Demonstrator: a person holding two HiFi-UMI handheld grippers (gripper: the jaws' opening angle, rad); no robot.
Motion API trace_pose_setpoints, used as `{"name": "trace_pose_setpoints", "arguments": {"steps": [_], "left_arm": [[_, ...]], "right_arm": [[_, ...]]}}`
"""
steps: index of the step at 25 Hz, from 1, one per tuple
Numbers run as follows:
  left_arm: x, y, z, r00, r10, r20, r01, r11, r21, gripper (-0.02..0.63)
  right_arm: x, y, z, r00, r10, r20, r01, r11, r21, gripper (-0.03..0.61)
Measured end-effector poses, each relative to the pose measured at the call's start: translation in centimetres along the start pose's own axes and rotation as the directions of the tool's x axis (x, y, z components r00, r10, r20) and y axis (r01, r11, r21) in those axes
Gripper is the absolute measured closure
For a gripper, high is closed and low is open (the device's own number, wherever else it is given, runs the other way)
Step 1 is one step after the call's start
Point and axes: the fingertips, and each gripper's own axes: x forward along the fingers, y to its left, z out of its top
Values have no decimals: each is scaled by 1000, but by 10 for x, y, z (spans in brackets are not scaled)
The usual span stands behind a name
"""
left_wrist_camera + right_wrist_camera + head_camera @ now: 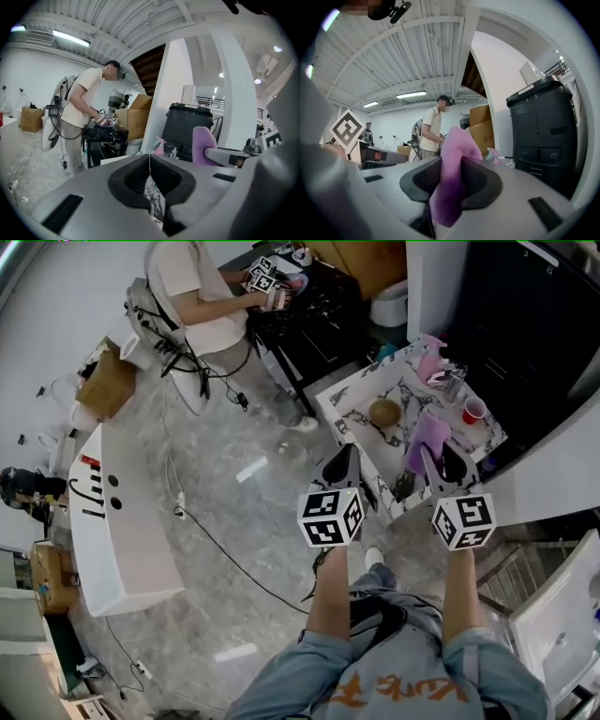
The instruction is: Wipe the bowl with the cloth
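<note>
- Two grippers show in the head view at the near edge of the marble bench point(349, 418). The left gripper point(347, 457) is at about 7 o'clock of the bowl point(384, 412), and the right gripper point(439, 463) is between 4 and 5 o'clock of it.
- Only the head view shows us the bowl, which stands on the bench apart from both grippers. Neither gripper view takes it in.
- From the left gripper view we read what the head view cannot: its fingers point(131, 176) are together with nothing held. A sliver of marble pattern shows in the slit below them.
- From the right gripper view we see its fingers point(422, 180) clamped on the purple cloth point(452, 173). The cloth rises above them and hangs below.
- Seen from the head view, that cloth reaches from the right gripper towards the bowl, without clearly touching it.
- Only from above do we see the red cup point(474, 411) at 3 o'clock of the bowl.
- Another person point(82, 112) stands at a dark table at 11 o'clock in the head view, and both gripper views show them upright.
- We cannot make out the bowl's inside, which is too small in the picture. A pink thing point(431, 362) at the bench's far end is also unclear to us.
</note>
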Motion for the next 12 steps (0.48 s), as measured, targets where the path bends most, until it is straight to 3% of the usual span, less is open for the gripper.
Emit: {"name": "trace_pose_setpoints", "arguments": {"steps": [3,8,12], "left_arm": [[27,13,-14,999,11,-38,-13,999,-39,589],[68,-2,-24,994,-22,-112,20,1000,-19,589],[98,-12,-40,985,-15,-171,15,1000,-3,589]], "right_arm": [[8,-17,-9,999,-14,-32,13,1000,-21,448],[2,-83,-14,989,-131,-73,132,991,9,448],[21,-96,-28,990,-87,-112,89,996,11,448]]}}
